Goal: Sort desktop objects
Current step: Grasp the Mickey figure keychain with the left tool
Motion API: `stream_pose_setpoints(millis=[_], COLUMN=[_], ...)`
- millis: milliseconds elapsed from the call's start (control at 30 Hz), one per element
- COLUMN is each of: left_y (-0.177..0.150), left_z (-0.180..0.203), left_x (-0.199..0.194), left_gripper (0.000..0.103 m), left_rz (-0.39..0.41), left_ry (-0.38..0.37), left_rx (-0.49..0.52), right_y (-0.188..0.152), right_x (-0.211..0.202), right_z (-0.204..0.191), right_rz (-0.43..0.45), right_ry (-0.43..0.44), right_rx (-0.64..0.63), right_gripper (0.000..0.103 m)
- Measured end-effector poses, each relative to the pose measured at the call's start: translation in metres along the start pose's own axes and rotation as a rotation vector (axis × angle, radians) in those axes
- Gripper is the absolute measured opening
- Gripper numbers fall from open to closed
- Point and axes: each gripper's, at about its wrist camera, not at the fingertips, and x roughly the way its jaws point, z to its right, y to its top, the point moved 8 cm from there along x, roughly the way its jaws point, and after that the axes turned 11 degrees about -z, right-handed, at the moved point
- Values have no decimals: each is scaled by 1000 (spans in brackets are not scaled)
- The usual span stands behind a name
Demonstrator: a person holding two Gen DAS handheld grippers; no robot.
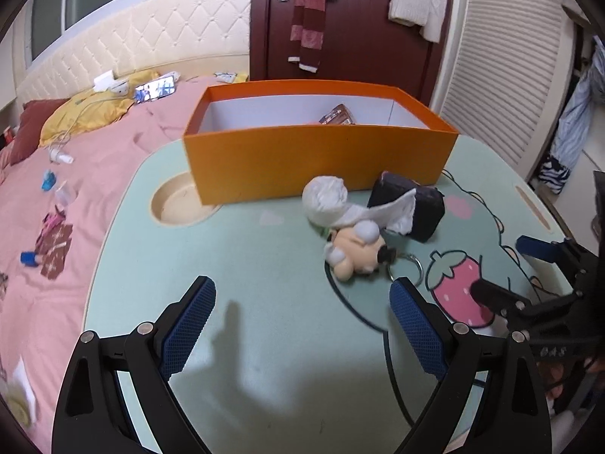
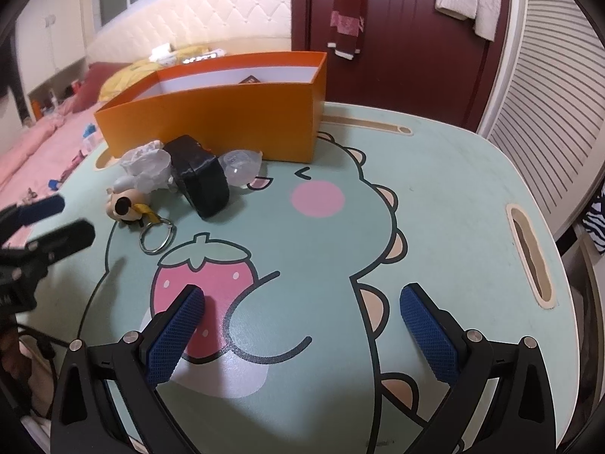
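Currently, findings near to far:
Left gripper [image 1: 302,325]: my jaws stand wide, nothing between the pads, hovering over bare table.
Right gripper [image 2: 302,331]: jaws likewise wide and empty, above the printed strawberry.
Table [image 2: 453,196]: green lap desk with a dinosaur print, set over a pink bed.
Plush keychain [image 1: 357,251]: lies just ahead of my left fingers, its ring toward the strawberry; touching the white bundle behind it.
White bundle [image 1: 327,198]: crumpled wrap, draped against the black pouch.
Black pouch [image 1: 425,208]: tilted, near the box wall.
Clear plastic piece [image 2: 244,166]: beside the pouch, close to the box.
Orange box [image 1: 317,159]: open-topped, far side of the table; one brown packet [image 1: 338,115] already inside.
Step in hand: judged as approach to the next pick; four items unsorted.
Next move: advance the left gripper over the keychain, straddle its body clear of the bundle, then close.
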Motion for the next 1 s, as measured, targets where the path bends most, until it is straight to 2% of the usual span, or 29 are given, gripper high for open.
stream_pose_setpoints(millis=[100,300,333,367,533,733,867,933,1000], left_y=[10,27,28,27,20,-4,-18,-20,-21], left_z=[7,26,28,29,32,8,-12,-17,-19], left_x=[9,23,26,29,25,5,2,1,1], left_gripper=[94,91,76,52,53,53,53,53,53], left_rz=[-16,-28,-41,-55,-56,-44,-37,-20,-5], left_ry=[16,-23,-38,-53,-76,-46,-29,-23,-19], left_rx=[30,69,68,65,74,30,-18,-32,-41], right_y=[1,2,3,3,4,6,9,17,27], right_x=[0,1,1,1,2,2,-1,-6,-11], right_z=[0,-1,-1,-1,-1,-3,-14,-27,-39], right_rz=[5,9,10,11,14,-3,4,32,60], right_ry=[4,10,11,12,17,22,35,40,52], right_rx=[-6,-14,-15,-17,-23,-37,-95,-161,-209], right_gripper=[103,103,103,103,103,103,103,98,86])
